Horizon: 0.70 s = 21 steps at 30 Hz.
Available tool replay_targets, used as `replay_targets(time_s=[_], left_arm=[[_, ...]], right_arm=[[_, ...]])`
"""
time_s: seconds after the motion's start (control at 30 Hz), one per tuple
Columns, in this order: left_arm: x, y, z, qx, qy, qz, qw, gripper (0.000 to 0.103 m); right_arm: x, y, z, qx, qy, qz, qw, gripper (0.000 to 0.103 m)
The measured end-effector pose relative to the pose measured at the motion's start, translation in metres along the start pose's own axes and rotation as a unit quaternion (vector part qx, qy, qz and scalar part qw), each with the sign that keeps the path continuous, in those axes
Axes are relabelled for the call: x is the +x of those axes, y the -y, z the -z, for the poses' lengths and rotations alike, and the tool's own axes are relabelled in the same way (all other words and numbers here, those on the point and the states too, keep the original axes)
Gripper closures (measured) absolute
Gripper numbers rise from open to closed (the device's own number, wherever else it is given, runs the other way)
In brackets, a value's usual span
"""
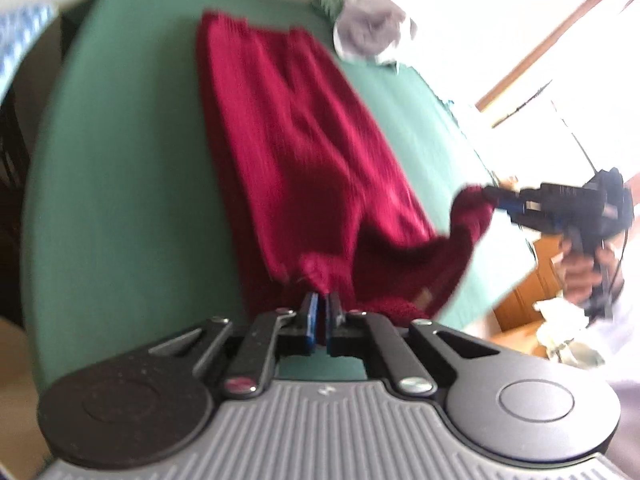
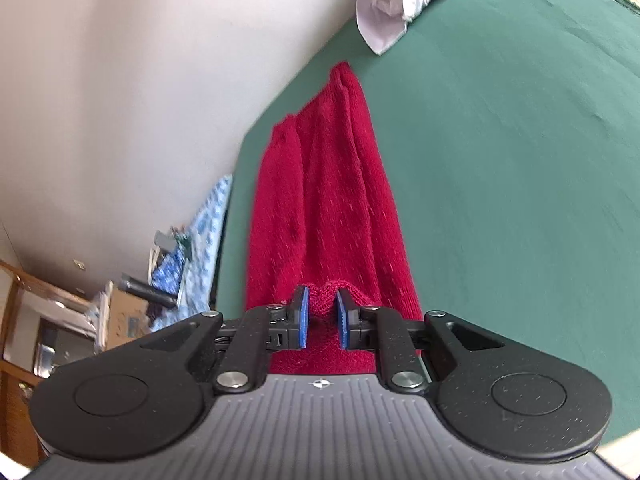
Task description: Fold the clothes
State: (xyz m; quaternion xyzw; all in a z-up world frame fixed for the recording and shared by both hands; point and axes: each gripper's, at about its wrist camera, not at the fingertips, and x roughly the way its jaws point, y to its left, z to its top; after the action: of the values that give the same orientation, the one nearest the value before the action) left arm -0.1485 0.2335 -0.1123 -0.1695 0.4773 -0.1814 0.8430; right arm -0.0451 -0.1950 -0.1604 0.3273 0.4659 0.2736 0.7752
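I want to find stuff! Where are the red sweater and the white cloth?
Red sweater (image 2: 320, 200): right wrist view, middle of the knit.
White cloth (image 2: 392, 4): right wrist view, crumpled middle.

No legible text, brand, number or label found in either view. The only mark is a small white cross-in-circle emblem on the ribbed grey housing of the right gripper (image 2: 320, 317), near its front edge; a like white mark on the left gripper (image 1: 319, 312) housing is too blurred to make out. A small tan tag on the red knit garment (image 1: 304, 168) cannot be read.
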Motion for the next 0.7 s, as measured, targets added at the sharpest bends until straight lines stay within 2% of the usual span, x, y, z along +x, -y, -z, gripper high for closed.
replay_targets(time_s=[0.17,0.23,0.33,0.4,0.43,0.47,0.5,0.53,0.57,0.63,0.7], left_arm=[[0.009,-0.008,-0.038,0.006,0.03,-0.027,0.9992,0.103],[0.013,-0.01,-0.048,0.015,0.032,-0.037,0.9987,0.103],[0.011,0.0,-0.024,0.076,-0.022,-0.043,0.9959,0.103],[0.011,0.014,0.012,0.127,-0.066,-0.052,0.9883,0.091],[0.012,0.021,0.027,0.154,-0.088,-0.061,0.9823,0.073],[0.012,0.029,0.042,0.186,-0.103,-0.07,0.9746,0.068],[0.011,0.04,0.057,0.225,-0.113,-0.076,0.9649,0.068],[0.011,0.05,0.071,0.267,-0.117,-0.084,0.9529,0.061],[0.012,0.06,0.081,0.315,-0.111,-0.095,0.9376,0.049],[0.017,0.078,0.099,0.399,-0.1,-0.116,0.9041,0.049],[0.029,0.08,0.101,0.427,-0.094,-0.133,0.8895,0.049]], right_arm=[[0.024,0.006,-0.027,0.021,0.026,-0.008,0.999,0.087],[0.037,0.012,-0.035,0.038,0.026,0.005,0.999,0.087],[0.047,0.016,-0.039,0.042,0.01,0.003,0.999,0.087],[0.047,0.016,-0.039,0.031,0.004,0.009,0.999,0.087],[0.046,0.017,-0.039,0.029,0.001,0.01,1.0,0.087],[0.046,0.019,-0.039,0.032,-0.001,0.01,0.999,0.087],[0.046,0.021,-0.04,0.037,-0.004,0.01,0.999,0.087],[0.047,0.024,-0.041,0.041,-0.007,0.01,0.999,0.087],[0.05,0.023,-0.042,0.041,-0.01,0.011,0.999,0.087],[0.055,0.021,-0.044,0.035,-0.019,0.015,0.999,0.087],[0.059,0.017,-0.046,0.02,-0.028,0.016,0.999,0.087]])
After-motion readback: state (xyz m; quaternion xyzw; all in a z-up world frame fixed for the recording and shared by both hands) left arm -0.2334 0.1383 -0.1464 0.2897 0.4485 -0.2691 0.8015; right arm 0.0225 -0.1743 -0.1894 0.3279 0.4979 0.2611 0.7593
